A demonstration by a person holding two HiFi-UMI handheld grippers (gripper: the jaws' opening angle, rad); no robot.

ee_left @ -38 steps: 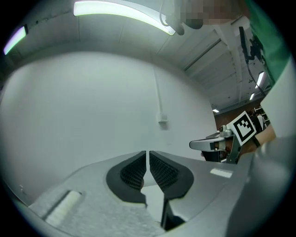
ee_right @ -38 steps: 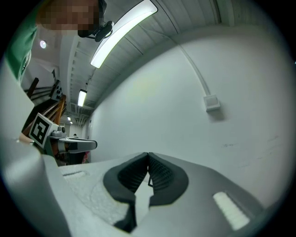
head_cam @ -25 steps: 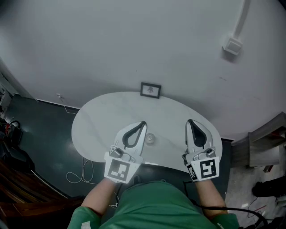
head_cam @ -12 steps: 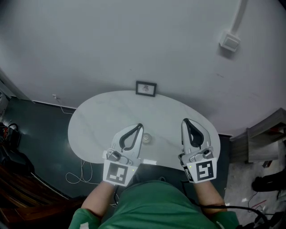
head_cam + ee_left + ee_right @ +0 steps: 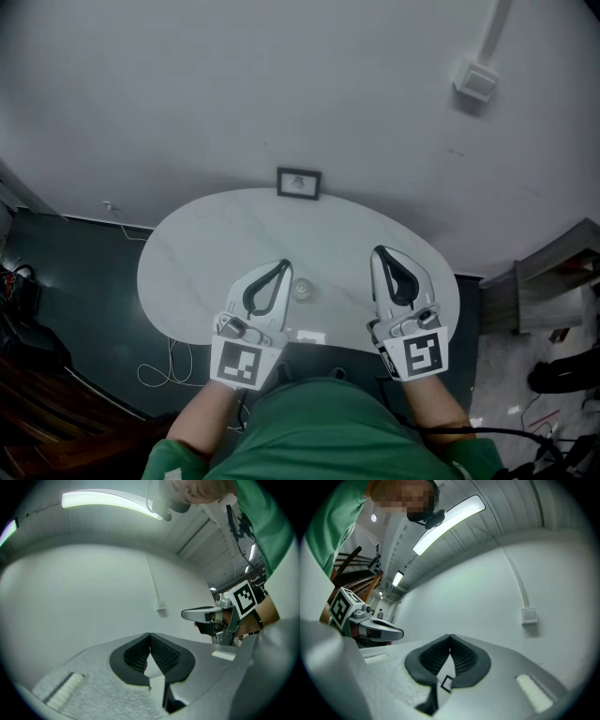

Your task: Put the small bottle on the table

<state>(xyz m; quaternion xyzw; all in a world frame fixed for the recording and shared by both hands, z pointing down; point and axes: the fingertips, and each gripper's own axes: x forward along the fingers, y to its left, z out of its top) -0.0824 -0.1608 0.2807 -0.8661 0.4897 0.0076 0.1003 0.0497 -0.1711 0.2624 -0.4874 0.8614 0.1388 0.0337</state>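
Note:
A small pale bottle [image 5: 302,289] stands upright on the white oval table [image 5: 206,253], seen from above in the head view. My left gripper [image 5: 283,266] hovers just left of the bottle, shut with nothing between its pads, and apart from it. My right gripper [image 5: 377,252] is over the table's right part, also shut and empty. In the left gripper view the left gripper [image 5: 150,634] shows its tips together, with the right gripper [image 5: 201,615] off to the side. In the right gripper view the right gripper [image 5: 450,637] has its tips meeting, and the left gripper [image 5: 386,631] shows at the left.
A small framed picture [image 5: 298,183] stands at the table's back edge against the white wall. A wall box [image 5: 472,78] with a conduit is high on the right. White cable [image 5: 159,366] lies on the dark floor at the left; a grey shelf [image 5: 553,291] stands at the right.
The head view has drifted, so table, bottle and grippers sit slightly lower-left in the picture. Both grippers stay shut and keep their places beside the bottle.

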